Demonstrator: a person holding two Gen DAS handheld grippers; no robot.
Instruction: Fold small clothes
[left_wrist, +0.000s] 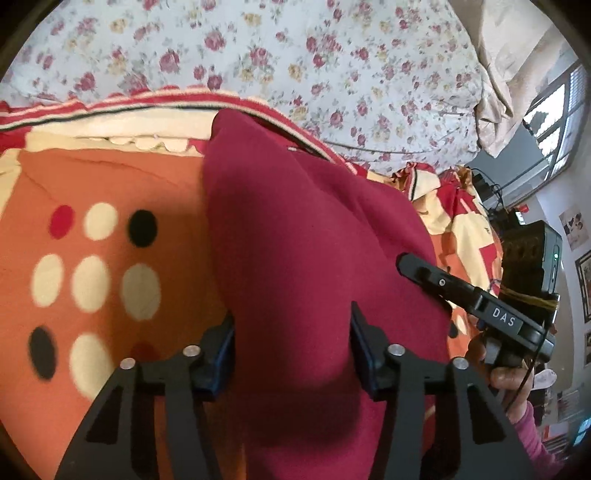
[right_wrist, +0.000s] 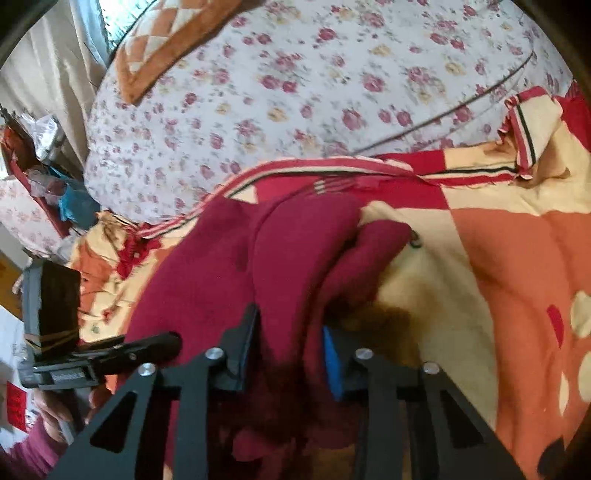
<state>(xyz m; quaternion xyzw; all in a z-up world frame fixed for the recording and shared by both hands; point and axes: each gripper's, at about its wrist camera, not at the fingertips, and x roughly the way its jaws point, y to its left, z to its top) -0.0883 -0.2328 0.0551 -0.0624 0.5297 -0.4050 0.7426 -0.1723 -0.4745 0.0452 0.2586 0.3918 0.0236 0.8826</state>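
A dark red garment (left_wrist: 295, 240) lies on an orange, cream and red blanket (left_wrist: 110, 184). In the left wrist view my left gripper (left_wrist: 291, 343) has its jaws wide apart with the garment's cloth between them. My right gripper shows at the right (left_wrist: 424, 273), over the garment's right edge. In the right wrist view the garment (right_wrist: 277, 251) is bunched into folds. My right gripper (right_wrist: 291, 339) has a thick fold of it between its jaws. My left gripper shows at the left (right_wrist: 155, 347).
A floral quilt (left_wrist: 295, 55) lies beyond the blanket. A window (left_wrist: 554, 122) and cluttered shelves are at the far right. In the right wrist view a patterned pillow (right_wrist: 166, 40) lies on the quilt (right_wrist: 314, 92), and clutter (right_wrist: 44, 166) stands left of the bed.
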